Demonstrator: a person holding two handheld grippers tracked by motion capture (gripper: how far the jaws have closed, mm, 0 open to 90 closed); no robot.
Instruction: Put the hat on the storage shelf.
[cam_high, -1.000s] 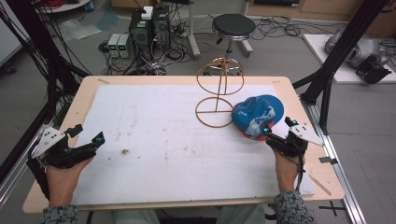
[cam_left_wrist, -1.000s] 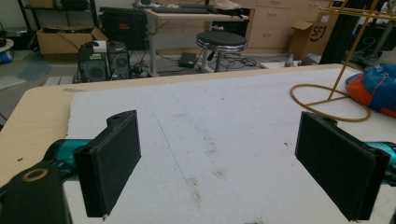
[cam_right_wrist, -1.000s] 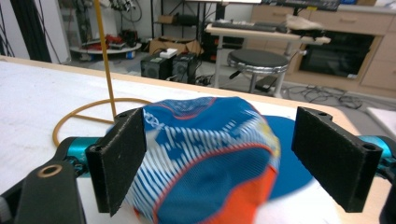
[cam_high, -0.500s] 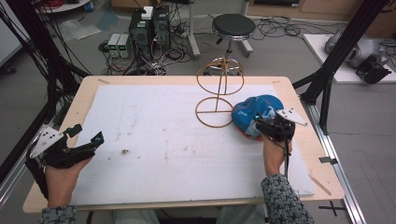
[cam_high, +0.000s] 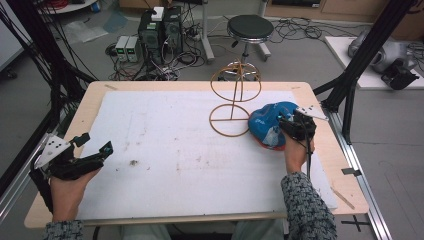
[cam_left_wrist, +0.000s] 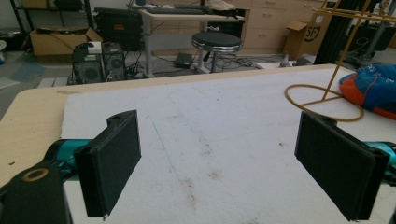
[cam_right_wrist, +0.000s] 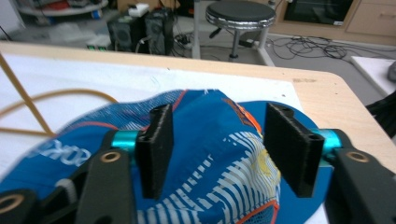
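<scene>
Blue cap (cam_high: 267, 125) at table's (cam_high: 320, 150) far right, just beside wire stand (cam_high: 232, 107). Right gripper (cam_right_wrist: 215, 144) over cap, jaws parted. Left gripper (cam_high: 92, 145) near left, jaws wide, empty.

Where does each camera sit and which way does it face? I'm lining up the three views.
High view: above the person's side, looking forward and down on the table; both forearms, left hand-held gripper, right hand-held gripper.
Left gripper view: along its open jaws across the white mat.
Right gripper view: its jaws open over the blue cap.
All share the cap and wire stand.
</scene>
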